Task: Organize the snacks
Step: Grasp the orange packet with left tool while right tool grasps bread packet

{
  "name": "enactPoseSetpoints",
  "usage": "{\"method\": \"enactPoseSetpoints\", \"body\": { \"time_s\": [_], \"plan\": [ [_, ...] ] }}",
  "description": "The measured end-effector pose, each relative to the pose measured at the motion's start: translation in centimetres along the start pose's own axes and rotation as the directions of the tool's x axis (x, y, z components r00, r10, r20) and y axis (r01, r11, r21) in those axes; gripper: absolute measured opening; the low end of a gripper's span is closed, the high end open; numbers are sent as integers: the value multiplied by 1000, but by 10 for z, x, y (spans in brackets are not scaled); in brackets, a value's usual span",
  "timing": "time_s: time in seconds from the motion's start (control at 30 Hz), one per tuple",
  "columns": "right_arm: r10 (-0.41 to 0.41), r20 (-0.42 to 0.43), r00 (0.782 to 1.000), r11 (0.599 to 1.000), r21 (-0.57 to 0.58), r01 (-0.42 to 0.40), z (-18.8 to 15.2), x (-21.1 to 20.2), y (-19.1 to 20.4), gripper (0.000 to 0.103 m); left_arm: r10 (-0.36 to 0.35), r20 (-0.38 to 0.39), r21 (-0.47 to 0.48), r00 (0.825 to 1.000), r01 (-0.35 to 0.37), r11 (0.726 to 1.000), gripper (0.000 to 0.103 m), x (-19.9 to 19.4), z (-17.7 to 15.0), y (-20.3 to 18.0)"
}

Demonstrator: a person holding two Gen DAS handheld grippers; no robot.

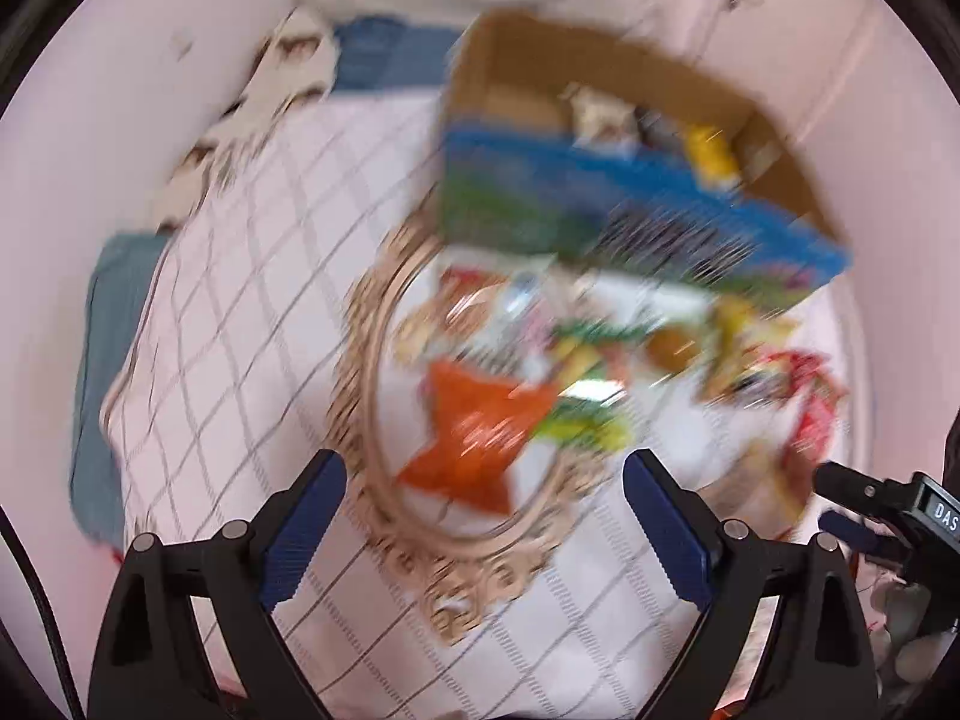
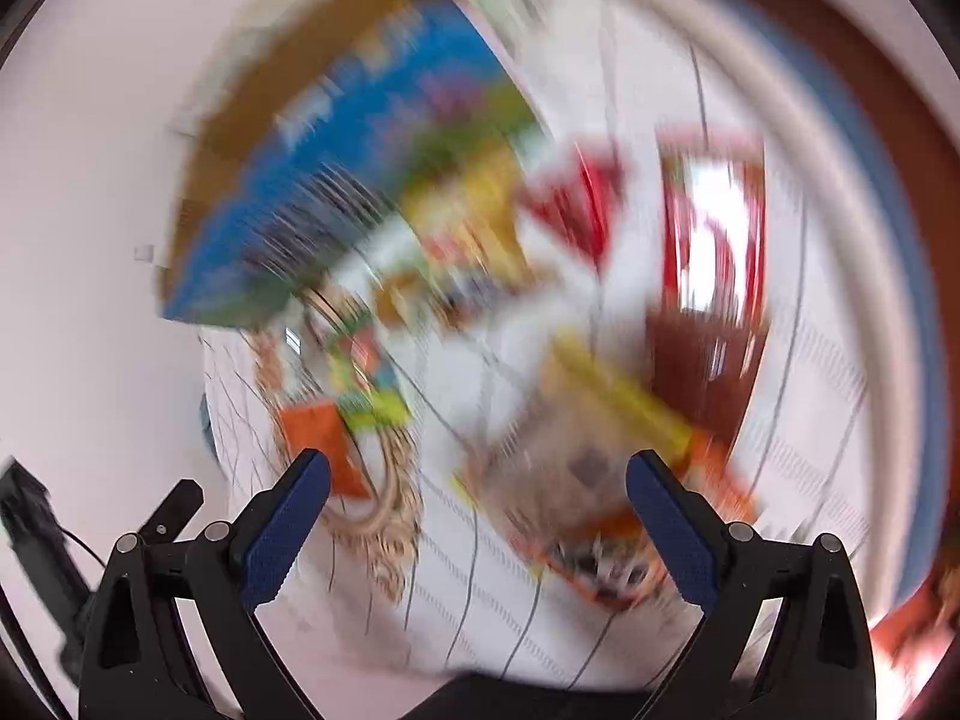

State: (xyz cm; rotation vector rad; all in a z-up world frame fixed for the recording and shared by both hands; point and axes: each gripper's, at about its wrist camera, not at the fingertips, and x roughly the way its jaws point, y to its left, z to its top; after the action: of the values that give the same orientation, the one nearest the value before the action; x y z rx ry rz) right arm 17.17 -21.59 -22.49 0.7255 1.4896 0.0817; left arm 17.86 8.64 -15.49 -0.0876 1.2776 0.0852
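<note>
A white cloth with a thin grey grid (image 1: 252, 276) covers the surface, with pale pink wall behind it and a blue fabric (image 1: 390, 57) at 12 o'clock in the left wrist view. Both views are smeared by motion blur, the right one heavily.

A cardboard box (image 1: 600, 78) with a blue and green printed side sits at 1 o'clock in the left view; a few packets show inside it, too blurred to name. Just below it, at the centre, an oval tray with a woven rim (image 1: 366, 396) holds a heap of snack packets, among them an orange packet (image 1: 474, 438) nearest the gripper.

The left gripper (image 1: 485, 495) is spread wide and holds nothing, hovering over the near edge of the tray.

The right gripper (image 2: 478, 501) is likewise spread and empty. Between its fingers lies a blurred packet with a yellow strip (image 2: 594, 456), and a red packet (image 2: 714, 222) lies on the cloth at 1 o'clock. Whether the fingers touch anything cannot be told.
</note>
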Motion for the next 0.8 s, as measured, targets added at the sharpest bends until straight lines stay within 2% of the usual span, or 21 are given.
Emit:
{"method": "enactPoseSetpoints", "body": {
  "time_s": [0.1, 0.17, 0.27, 0.3, 0.4, 0.43, 0.5, 0.57, 0.6, 0.63, 0.7, 0.73, 0.77, 0.8],
  "plan": [
    [-55, -40, 998, 998, 26, 57, -2, 30, -10, 100, 15, -74, -26, 997, -17, 1000, 95, 27, -6, 16],
    [-102, -39, 994, 995, 6, 102, 1, 45, -8, 99, 21, -95, -16, 995, -22, 1000, 95, 39, -5, 18],
    [-202, -28, 979, 976, -88, 199, 5, 65, 8, 89, 29, -134, 34, 991, -25, 999, 95, 58, 0, 11],
    [-248, -13, 969, 960, -141, 243, 6, 72, 16, 80, 26, -145, 49, 989, -20, 999, 95, 63, 3, 7],
    [-341, 71, 938, 867, -362, 342, 2, 84, 52, 72, 24, -181, 105, 983, -5, 994, 95, 82, 10, -5],
    [-367, 95, 925, 808, -460, 368, -3, 90, 68, 71, 24, -194, 122, 981, 0, 993, 95, 89, 11, -9],
    [-383, 124, 915, 711, -594, 378, -13, 96, 90, 71, 27, -225, 143, 974, 6, 990, 95, 102, 12, -15],
    [-397, 149, 906, 663, -636, 395, -20, 94, 100, 76, 31, -256, 161, 966, 11, 987, 95, 116, 12, -18],
    [-408, 181, 895, 647, -635, 423, -23, 90, 102, 85, 32, -269, 165, 963, 13, 986, 95, 122, 11, -19],
    [-403, 202, 892, 645, -629, 434, -26, 85, 103, 89, 27, -289, 170, 957, 23, 985, 95, 129, 10, -21],
    [-385, 190, 903, 684, -599, 417, -30, 77, 101, 89, 1, -303, 151, 953, 47, 987, 93, 137, 8, -20],
    [-372, 170, 912, 712, -578, 398, -32, 75, 99, 89, -4, -292, 138, 956, 46, 989, 80, 138, 6, -19],
    [-363, 152, 919, 737, -557, 383, -33, 74, 97, 89, -2, -284, 130, 959, 40, 991, 73, 138, 5, -17],
    [-356, 133, 925, 760, -535, 369, -34, 74, 93, 89, -3, -277, 113, 961, 36, 993, 59, 138, 3, -15]
  ]
}}
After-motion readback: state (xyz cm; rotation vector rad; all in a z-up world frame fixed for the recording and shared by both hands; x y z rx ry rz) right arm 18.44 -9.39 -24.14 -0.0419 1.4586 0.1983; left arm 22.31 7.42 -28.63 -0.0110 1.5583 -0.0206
